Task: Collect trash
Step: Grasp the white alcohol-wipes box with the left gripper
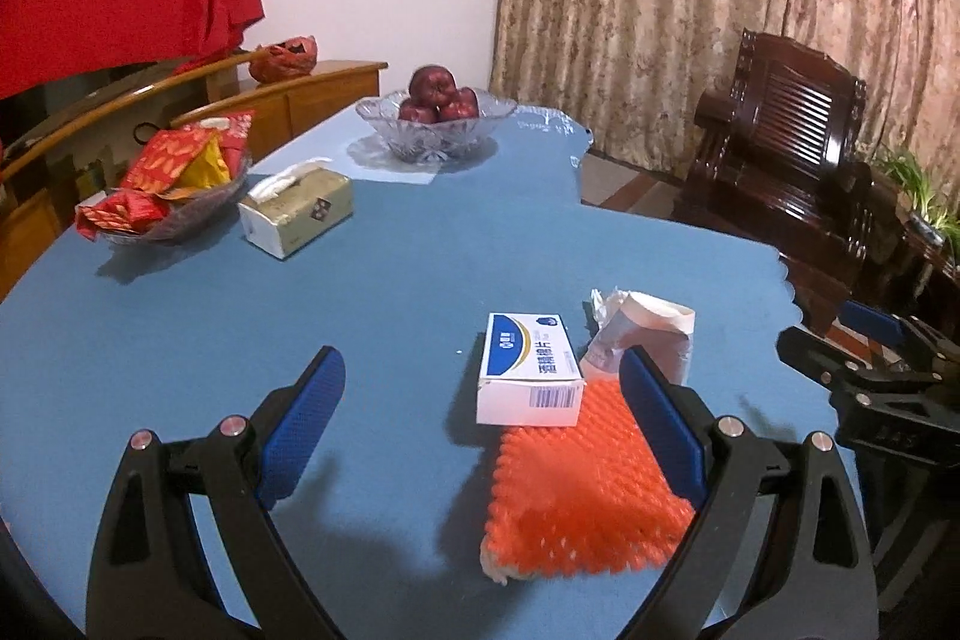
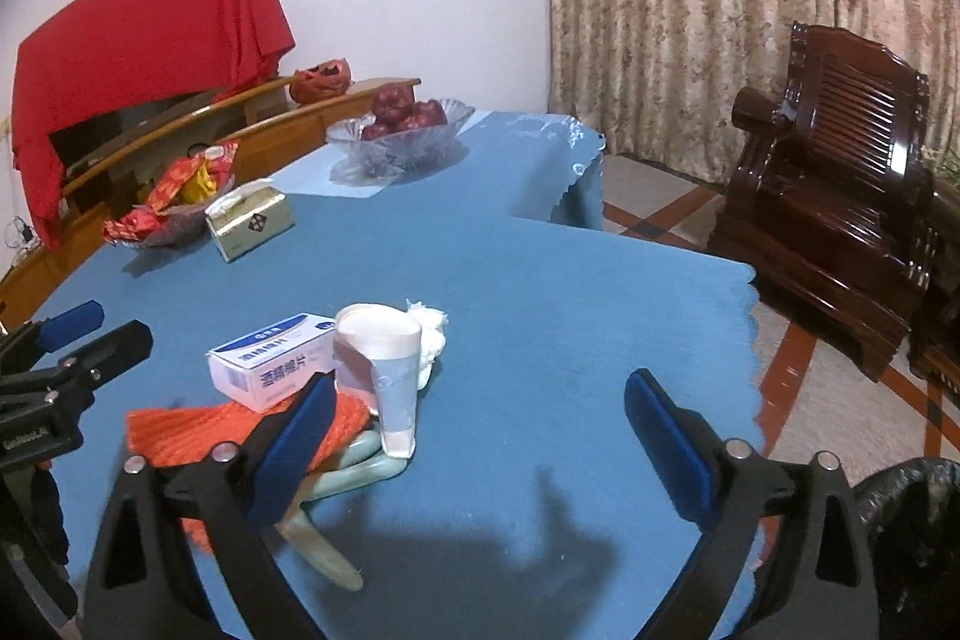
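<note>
**Trash collection: nothing picked up yet**

Room: curtained wall far right, dark wooden armchair (image 2: 834,196) beside it, long table under a blue tablecloth (image 1: 390,280). A bin lined with a black bag (image 2: 912,520) stands off the table's near right corner; I cannot see what is in it.

Far left on the table, judged not trash: fruit bowl (image 1: 435,124), snack dish (image 1: 174,196), tissue box (image 1: 297,211).

Trash, all clustered near centre and still on the cloth:
- orange foam net (image 1: 582,478), nearest
- white-and-blue carton (image 1: 528,370), resting on the net's far edge
- paper cup (image 2: 384,370), upright, right of the carton
- crumpled tissue (image 2: 429,334) behind the cup
- pale green peel strips (image 2: 336,484) by the net

Left gripper (image 1: 483,421): jaws spread, empty, above the net and carton. Right gripper (image 2: 480,442): jaws spread, empty, just right of the cup.

Judgement: task at its start; every piece remains.
</note>
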Demonstrator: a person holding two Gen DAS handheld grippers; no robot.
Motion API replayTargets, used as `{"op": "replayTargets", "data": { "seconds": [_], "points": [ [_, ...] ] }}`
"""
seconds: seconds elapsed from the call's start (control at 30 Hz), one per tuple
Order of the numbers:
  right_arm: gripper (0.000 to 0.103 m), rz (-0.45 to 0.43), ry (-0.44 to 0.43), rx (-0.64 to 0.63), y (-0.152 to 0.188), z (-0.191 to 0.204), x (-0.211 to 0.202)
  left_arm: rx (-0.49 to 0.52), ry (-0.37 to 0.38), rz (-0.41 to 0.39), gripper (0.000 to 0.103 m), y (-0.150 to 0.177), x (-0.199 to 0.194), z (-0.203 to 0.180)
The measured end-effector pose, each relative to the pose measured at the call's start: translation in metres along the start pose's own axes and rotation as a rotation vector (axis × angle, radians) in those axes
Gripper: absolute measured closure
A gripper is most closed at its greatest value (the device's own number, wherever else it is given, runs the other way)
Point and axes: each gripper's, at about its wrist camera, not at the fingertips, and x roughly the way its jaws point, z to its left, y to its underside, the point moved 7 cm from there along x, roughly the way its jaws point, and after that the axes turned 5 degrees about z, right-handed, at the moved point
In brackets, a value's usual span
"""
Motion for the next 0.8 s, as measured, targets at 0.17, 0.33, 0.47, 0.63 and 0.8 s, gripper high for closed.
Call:
{"op": "replayTargets", "data": {
  "seconds": [0.17, 0.33, 0.47, 0.63, 0.8],
  "points": [
    [0.016, 0.020, -0.002, 0.005, 0.001, -0.003, 0.016, 0.017, 0.021, 0.041, 0.017, 0.002, 0.025, -0.005],
    [0.017, 0.034, -0.004, -0.002, 0.001, -0.002, 0.029, 0.033, 0.035, 0.086, 0.020, 0.007, 0.049, -0.008],
    [0.017, 0.040, -0.008, -0.004, 0.001, 0.000, 0.035, 0.024, 0.052, 0.123, 0.023, 0.012, 0.063, -0.008],
    [0.017, 0.045, -0.015, -0.012, 0.001, 0.003, 0.040, 0.012, 0.067, 0.153, 0.028, 0.015, 0.076, -0.007],
    [0.017, 0.048, -0.024, -0.017, 0.002, 0.006, 0.044, 0.012, 0.102, 0.182, 0.049, 0.020, 0.083, -0.012]
  ]
}}
